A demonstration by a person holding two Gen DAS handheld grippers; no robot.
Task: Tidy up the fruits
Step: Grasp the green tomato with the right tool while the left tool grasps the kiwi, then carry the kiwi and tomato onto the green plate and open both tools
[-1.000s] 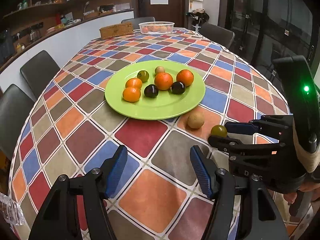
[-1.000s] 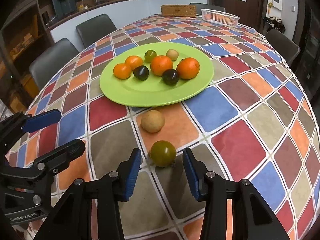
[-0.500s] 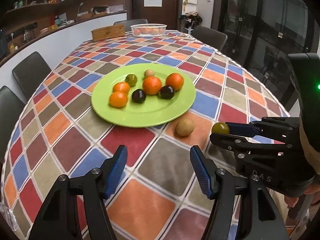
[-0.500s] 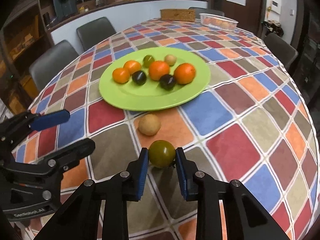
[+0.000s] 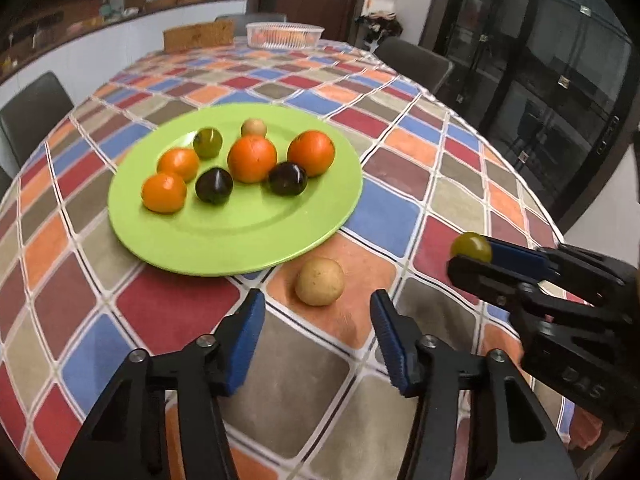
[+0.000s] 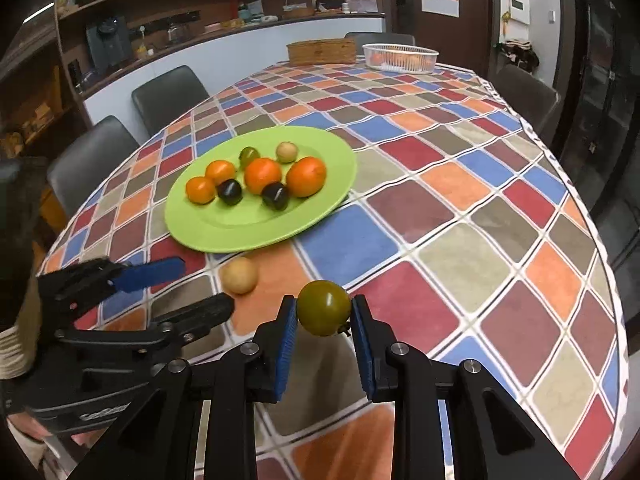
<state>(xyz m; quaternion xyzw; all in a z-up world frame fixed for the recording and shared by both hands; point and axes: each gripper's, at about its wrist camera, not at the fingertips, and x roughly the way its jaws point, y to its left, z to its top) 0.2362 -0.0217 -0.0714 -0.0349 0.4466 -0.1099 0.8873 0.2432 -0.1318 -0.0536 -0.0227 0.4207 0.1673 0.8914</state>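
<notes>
Below me, a big table (image 6: 460, 208) in a checked cloth of red, blue, orange and grey filled the view. Near its middle sat a round green plate (image 5: 240, 240) holding four oranges, two dark plums, a green fruit and a small tan one. My right claw (image 6: 323, 316) was clenched on a green tomato (image 6: 324, 307), lifted clear of the cloth. My left claw (image 5: 316, 332) was closing, its blue pads not touching anything, with a tan fruit (image 5: 320, 281) resting on the cloth just ahead of them, beside the plate's near rim.
</notes>
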